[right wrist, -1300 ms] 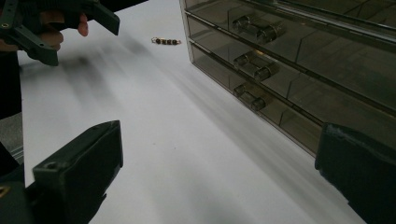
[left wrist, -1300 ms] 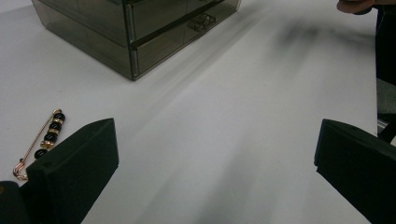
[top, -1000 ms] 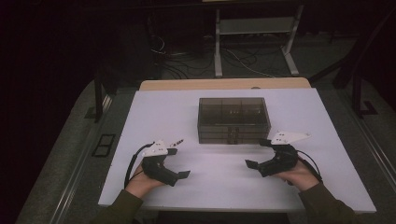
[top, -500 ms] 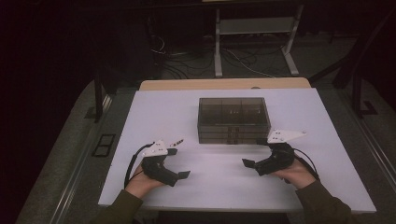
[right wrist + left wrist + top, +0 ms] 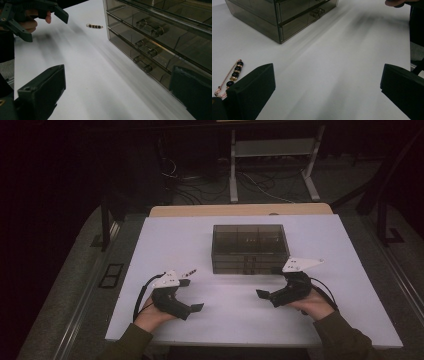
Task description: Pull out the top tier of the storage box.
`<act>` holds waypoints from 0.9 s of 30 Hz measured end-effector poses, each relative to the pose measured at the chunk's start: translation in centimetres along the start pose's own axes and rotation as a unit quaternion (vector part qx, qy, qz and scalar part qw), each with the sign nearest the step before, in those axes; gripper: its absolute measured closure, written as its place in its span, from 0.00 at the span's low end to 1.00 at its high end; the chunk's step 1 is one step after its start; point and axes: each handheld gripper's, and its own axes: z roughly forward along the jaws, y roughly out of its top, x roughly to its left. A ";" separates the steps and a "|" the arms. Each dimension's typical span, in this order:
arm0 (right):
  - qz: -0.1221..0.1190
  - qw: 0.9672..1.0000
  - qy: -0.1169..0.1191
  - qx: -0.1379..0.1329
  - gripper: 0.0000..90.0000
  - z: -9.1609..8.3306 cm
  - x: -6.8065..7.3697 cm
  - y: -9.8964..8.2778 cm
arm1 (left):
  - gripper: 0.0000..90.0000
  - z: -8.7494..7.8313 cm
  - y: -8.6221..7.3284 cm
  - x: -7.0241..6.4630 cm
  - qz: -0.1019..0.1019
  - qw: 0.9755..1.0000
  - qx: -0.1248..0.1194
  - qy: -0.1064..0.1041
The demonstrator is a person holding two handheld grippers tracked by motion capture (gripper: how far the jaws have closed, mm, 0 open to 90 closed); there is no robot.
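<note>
A smoky see-through drawer box [image 5: 250, 247] stands at the middle of the white table [image 5: 165, 240]. Its stacked drawers with knob handles face me [image 5: 150, 32]. A gold safety pin with dark beads [image 5: 189, 271] lies flat on the table left of the box front. My left gripper [image 5: 191, 296] rests near the front edge, open and empty. In the left gripper view the pin [image 5: 230, 77] lies just outside the left jaw of that gripper [image 5: 327, 72]. My right gripper [image 5: 267, 287] sits right of centre, open and empty, below the box's front right corner. Its jaws [image 5: 117, 75] point along the drawer fronts towards the pin [image 5: 94, 26].
The box corner [image 5: 279, 17] is ahead and to the left in the left gripper view. The left hand and its gripper [image 5: 32, 12] show far off in the right gripper view. Beyond the table lie a dark floor, cables and a metal stand [image 5: 270, 150].
The right gripper has shifted a little to the left along the box front. The left gripper, the pin and the box have stayed put.
</note>
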 end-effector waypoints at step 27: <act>-0.008 1.000 -0.002 -0.001 0.01 1.8 -0.1 1.1 | 0.00 0.0 0.0 -0.1 0.008 1.000 0.004 -0.003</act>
